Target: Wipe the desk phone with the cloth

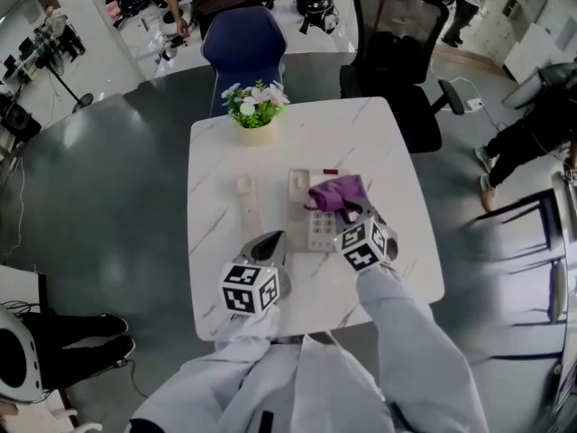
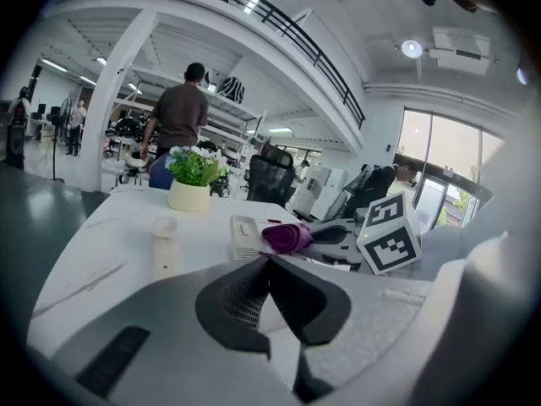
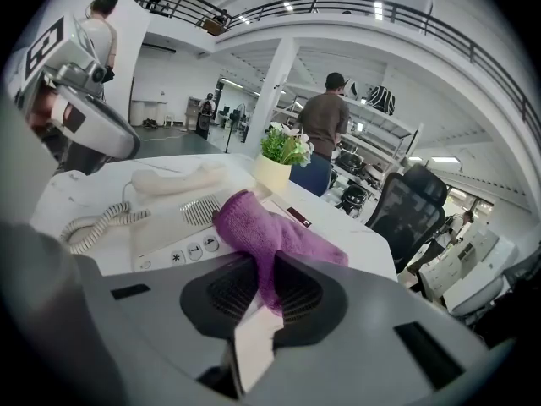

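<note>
Purple cloth [image 3: 262,231], bunched: lay over the far right part of the desk phone [image 1: 300,190], just beyond the keypad [image 1: 321,228]; was pinched at its near end between the closed fingers of the right gripper [image 3: 269,282]. White desk phone: sat near the middle of the worktop [image 1: 401,269]. Matching handset [image 1: 245,201]: lay off the cradle, just left of the phone, joined by a coiled cord [image 3: 93,222]. Empty left gripper [image 2: 269,262]: was over the near part of the worktop, left of the right gripper; fingers pressed together, held nothing. Pale pot of flowers [image 1: 256,115]: stood at the far edge.
</note>
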Demonstrator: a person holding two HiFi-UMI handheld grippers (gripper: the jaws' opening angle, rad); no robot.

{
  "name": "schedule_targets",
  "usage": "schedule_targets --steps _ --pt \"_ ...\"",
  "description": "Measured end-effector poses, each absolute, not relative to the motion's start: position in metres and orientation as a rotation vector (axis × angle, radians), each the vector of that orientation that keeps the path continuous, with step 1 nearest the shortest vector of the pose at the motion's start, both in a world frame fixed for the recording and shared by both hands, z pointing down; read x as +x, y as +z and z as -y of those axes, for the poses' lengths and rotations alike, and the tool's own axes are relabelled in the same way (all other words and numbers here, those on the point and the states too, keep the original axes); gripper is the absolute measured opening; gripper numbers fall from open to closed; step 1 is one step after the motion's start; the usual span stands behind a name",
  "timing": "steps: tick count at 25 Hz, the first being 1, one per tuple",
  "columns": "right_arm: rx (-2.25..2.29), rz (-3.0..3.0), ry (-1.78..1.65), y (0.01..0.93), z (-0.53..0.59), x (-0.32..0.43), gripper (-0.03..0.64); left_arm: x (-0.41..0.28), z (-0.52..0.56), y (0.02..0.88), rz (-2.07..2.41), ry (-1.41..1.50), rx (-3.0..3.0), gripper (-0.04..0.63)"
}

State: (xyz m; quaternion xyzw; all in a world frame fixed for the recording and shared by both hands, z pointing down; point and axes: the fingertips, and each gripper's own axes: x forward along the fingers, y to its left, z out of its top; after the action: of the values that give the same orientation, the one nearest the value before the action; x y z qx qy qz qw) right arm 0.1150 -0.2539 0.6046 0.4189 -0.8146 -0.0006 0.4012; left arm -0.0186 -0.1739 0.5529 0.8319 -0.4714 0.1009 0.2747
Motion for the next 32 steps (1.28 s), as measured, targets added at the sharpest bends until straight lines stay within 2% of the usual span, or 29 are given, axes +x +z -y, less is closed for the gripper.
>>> schedule_targets --steps 32 --pt "0.996 2.057 0.066 0.624 0.181 0.116 0.038 -0.011 0.152 0.55 1.237 0.294 2.28 -0.002"
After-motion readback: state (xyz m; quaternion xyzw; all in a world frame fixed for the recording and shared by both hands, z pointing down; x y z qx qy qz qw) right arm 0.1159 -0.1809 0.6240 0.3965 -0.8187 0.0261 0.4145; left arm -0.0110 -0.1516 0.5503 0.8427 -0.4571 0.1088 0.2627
